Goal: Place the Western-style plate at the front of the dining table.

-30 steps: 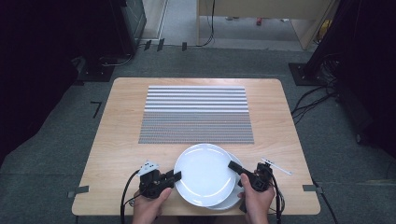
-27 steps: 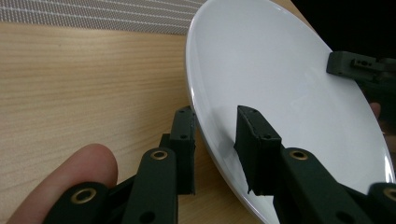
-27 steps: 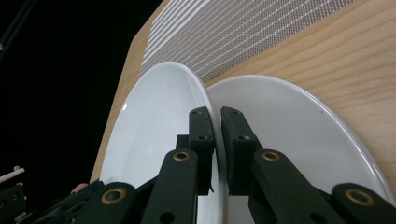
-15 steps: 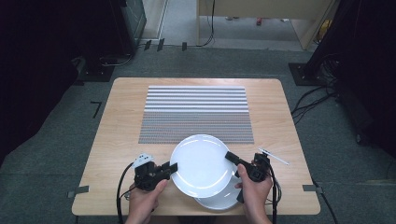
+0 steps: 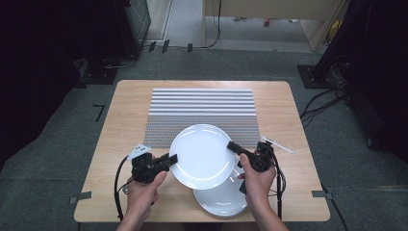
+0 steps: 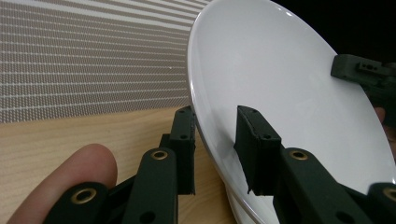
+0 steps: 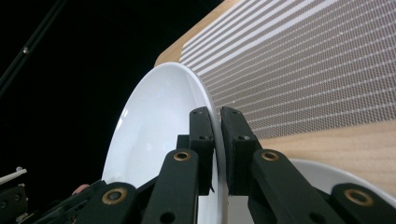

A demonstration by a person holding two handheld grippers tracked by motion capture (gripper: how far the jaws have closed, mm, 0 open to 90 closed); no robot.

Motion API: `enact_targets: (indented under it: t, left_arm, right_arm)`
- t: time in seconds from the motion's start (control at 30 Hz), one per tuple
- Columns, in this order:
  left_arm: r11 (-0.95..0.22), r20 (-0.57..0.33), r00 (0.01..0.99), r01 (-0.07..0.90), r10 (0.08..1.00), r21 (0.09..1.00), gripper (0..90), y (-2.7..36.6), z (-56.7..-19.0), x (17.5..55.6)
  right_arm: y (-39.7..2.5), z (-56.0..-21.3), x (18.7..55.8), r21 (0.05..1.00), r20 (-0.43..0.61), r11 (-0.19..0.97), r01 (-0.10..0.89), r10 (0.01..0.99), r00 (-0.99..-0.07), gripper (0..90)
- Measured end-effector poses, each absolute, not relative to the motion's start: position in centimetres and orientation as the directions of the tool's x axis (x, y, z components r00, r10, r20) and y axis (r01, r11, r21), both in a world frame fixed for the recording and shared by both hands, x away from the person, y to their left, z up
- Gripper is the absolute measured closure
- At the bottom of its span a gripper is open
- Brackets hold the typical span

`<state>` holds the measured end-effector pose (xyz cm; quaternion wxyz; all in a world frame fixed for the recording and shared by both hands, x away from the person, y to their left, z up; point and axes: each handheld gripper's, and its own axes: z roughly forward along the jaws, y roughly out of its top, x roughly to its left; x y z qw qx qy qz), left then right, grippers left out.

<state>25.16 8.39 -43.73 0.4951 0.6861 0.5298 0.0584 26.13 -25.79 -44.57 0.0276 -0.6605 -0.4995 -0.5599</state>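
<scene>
The raised round white ceramic plate (image 5: 203, 155) hides much of the second white plate (image 5: 221, 201) lying on the wooden surface (image 5: 120, 110). In the left gripper view, the raised plate runs off the bottom edge. Whether the left tongs (image 6: 217, 140) pinch its rim stays unclear.

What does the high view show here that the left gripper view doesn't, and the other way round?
High view: the whole table, a second plate lying on it under the lifted plate, both hands, and the floor with its cables.
Left gripper view: the left gripper close up, one jaw above the lifted plate's rim and one below, with a gap at the upper jaw, so its grip looks loose.
Both: the lifted plate, the striped mat and the right gripper at the plate's far rim.
</scene>
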Motion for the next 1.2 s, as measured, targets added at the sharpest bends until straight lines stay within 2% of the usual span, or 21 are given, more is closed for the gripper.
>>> enact_targets:
  t: [0.53, 1.2]
  left_arm:
    - [0.061, -0.439, 0.422, 0.662, 0.793, 0.747, 69.0, 8.5, -42.2, 28.5]
    - [0.08, -0.452, 0.385, 0.684, 0.805, 0.725, 68.9, 8.0, -42.3, 33.6]
  right_arm:
    - [-25.5, -43.2, 29.6, 0.514, 0.778, -0.507, 0.693, 0.615, -0.127, 84.2]
    - [-25.4, -42.7, 34.0, 0.511, 0.772, -0.514, 0.689, 0.627, -0.105, 84.4]
